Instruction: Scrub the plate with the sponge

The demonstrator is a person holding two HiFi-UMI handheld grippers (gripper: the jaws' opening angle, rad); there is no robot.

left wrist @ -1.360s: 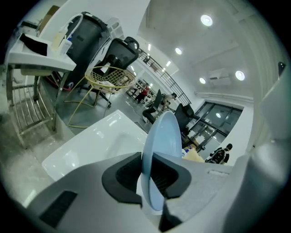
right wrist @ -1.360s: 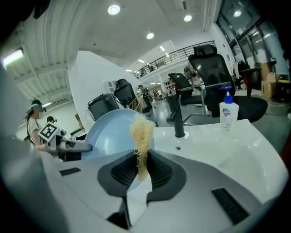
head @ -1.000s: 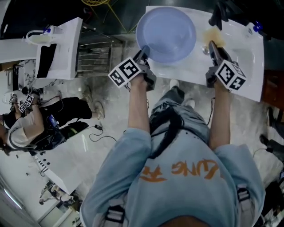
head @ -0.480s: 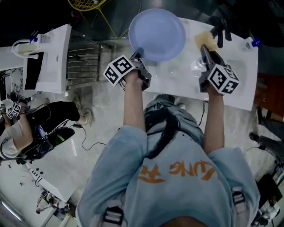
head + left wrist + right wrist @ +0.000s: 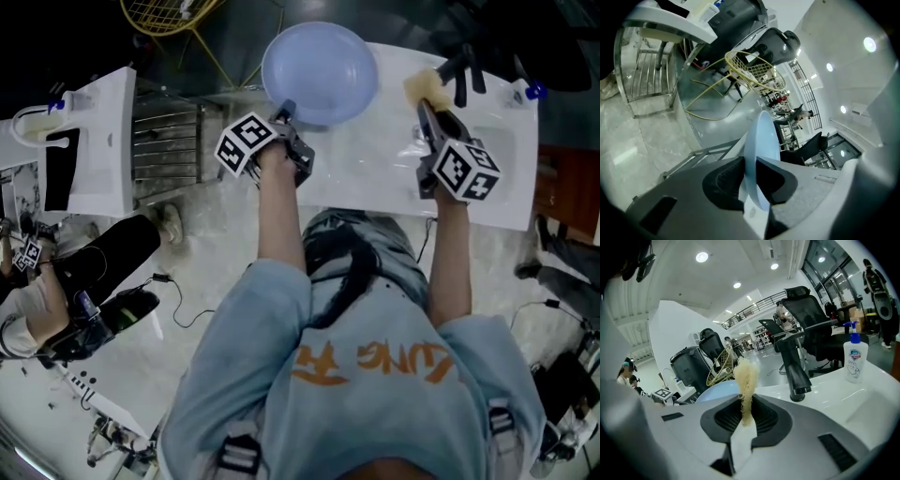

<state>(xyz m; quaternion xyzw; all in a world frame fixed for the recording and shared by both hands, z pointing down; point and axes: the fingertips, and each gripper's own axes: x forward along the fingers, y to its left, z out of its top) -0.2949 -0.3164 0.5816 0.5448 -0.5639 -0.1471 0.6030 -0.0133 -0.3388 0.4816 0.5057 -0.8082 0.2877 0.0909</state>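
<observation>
Right gripper (image 5: 743, 414) grips the sponge (image 5: 744, 378); soap bottle (image 5: 855, 359) label unreadable.

Right gripper (image 5: 743, 417) jaws pinched on yellow fibrous sponge (image 5: 745, 378); sponge stood upright above pads. Pale blue plate (image 5: 718, 391) beyond jaws, left of black faucet (image 5: 793, 366). Pump bottle (image 5: 855, 358) upright at right on white counter (image 5: 834, 390). Yellow wire basket (image 5: 722, 362) farther back.

Bare counter (image 5: 366, 159) between plate (image 5: 319, 70) and sponge (image 5: 424, 86) — black faucet (image 5: 794, 366) (soap bottle (image 5: 854, 359) beside) behind
</observation>
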